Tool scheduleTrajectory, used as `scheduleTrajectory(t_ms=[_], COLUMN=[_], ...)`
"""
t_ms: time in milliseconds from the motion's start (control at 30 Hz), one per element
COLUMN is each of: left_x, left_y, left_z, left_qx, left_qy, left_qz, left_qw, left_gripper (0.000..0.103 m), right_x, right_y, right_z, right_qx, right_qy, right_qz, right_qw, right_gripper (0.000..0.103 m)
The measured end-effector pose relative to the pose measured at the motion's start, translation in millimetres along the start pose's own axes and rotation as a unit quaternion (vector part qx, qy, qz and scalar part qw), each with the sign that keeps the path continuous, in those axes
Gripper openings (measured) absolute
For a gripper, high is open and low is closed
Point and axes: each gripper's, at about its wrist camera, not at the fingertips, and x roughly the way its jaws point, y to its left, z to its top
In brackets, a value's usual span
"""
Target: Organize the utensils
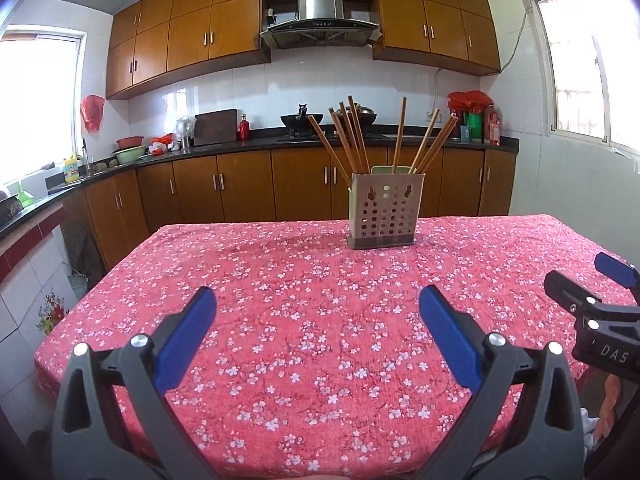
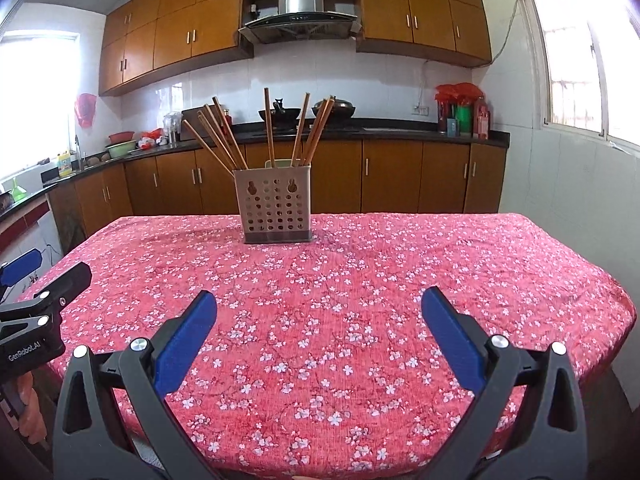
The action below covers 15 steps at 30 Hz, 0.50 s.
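Nothing sits btwn your grippers and the holder (image 1: 385,210): just bare floral cloth on the surface (image 1: 280,320), w/ kitchen cabinets (image 1: 248,184) behind. Holder w/ chopsticks (image 1: 352,136) stands upright at the far edge, well ahead of left gripper (image 1: 318,312) and right gripper (image 2: 320,316), both spread wide, holding nothing. Chopstick lower ends are hidden inside the holder.

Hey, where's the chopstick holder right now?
The chopstick holder stands upright at the far side of the floral tablecloth, chopsticks fanning out of it; it sits right of centre in the left wrist view, left of centre in the right.
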Motion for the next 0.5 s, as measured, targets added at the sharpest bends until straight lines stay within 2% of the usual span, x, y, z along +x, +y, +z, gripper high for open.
scheduleTrajectory(t_ms=[500], left_x=[0.9], left_y=[-0.9], left_z=[0.7], left_qx=[0.001], left_qy=[0.001], left_qz=[-0.004], left_qw=[1.0], left_gripper=[0.099], right_x=[1.8], right_y=[-0.8], right_z=[-0.8], right_qx=[0.003], right_qy=[0.004], right_qz=[0.0], right_qw=[1.0], right_gripper=[0.101])
